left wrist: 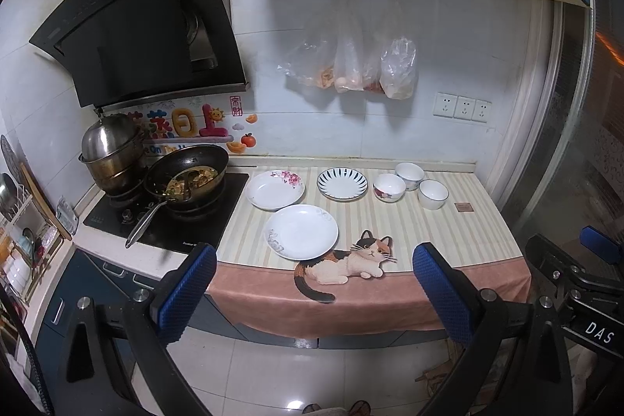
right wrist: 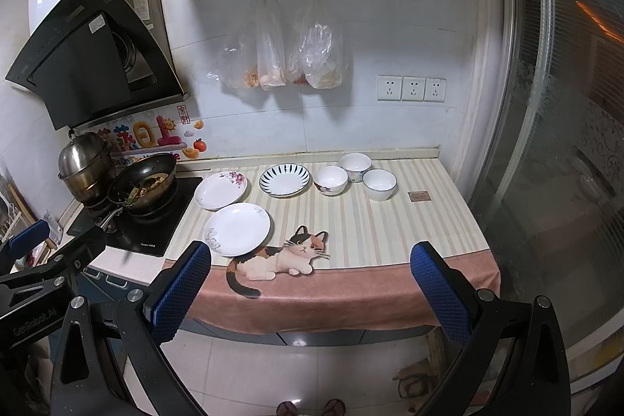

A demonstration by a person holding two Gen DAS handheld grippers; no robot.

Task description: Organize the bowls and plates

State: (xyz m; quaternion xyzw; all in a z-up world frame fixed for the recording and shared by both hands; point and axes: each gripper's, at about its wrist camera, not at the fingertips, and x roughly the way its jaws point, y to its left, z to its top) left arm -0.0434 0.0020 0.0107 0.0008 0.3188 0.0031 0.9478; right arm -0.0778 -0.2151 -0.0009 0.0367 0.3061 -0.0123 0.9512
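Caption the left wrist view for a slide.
Open left gripper faces three plates and three bowls on striped counter.

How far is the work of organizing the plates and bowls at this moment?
Nothing looks done yet. Three plates, the floral plate, striped plate and near plate, lie apart on the counter cloth, and three bowls stand unstacked beside them. Nothing is in hand: the left gripper and right gripper are open, short of the counter. All stacking remains.
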